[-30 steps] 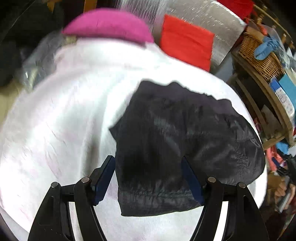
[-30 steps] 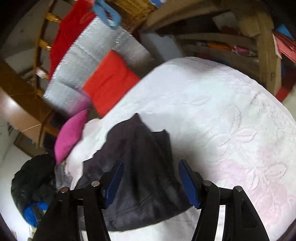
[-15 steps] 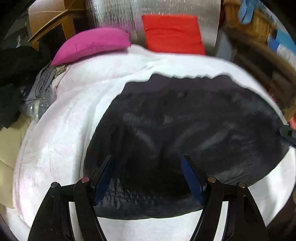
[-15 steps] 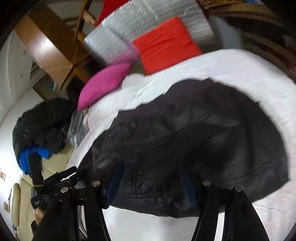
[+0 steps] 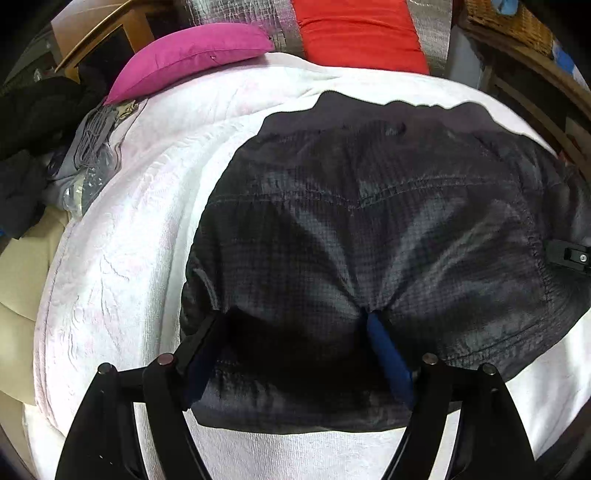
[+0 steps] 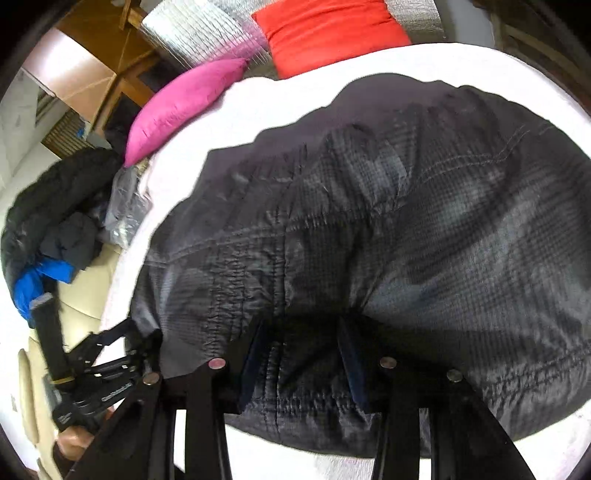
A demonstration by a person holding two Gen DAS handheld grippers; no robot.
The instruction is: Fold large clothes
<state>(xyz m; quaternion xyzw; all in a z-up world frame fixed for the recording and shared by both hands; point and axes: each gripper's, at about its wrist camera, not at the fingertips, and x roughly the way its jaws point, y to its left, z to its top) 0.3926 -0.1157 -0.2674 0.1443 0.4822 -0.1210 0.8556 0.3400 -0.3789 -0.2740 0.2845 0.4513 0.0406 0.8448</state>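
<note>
We see the black jacket (image 5: 369, 229) spread flat on the white bedspread (image 5: 122, 258), its near hem reaching both grippers. Bare bedspread lies open to the left and along the near edge. Our left gripper (image 5: 295, 354) stands wide, its jaws having just opened further, with hem fabric bunched between the blue pads, which do not press it. Our right gripper (image 6: 303, 362) has just been closing, and its pads pinch a fold of the hem. A pink pillow (image 5: 192, 55) and a red cushion (image 5: 358, 33) line the far edge; dark clothes (image 6: 55, 206) pile beside the bed's left side.
</note>
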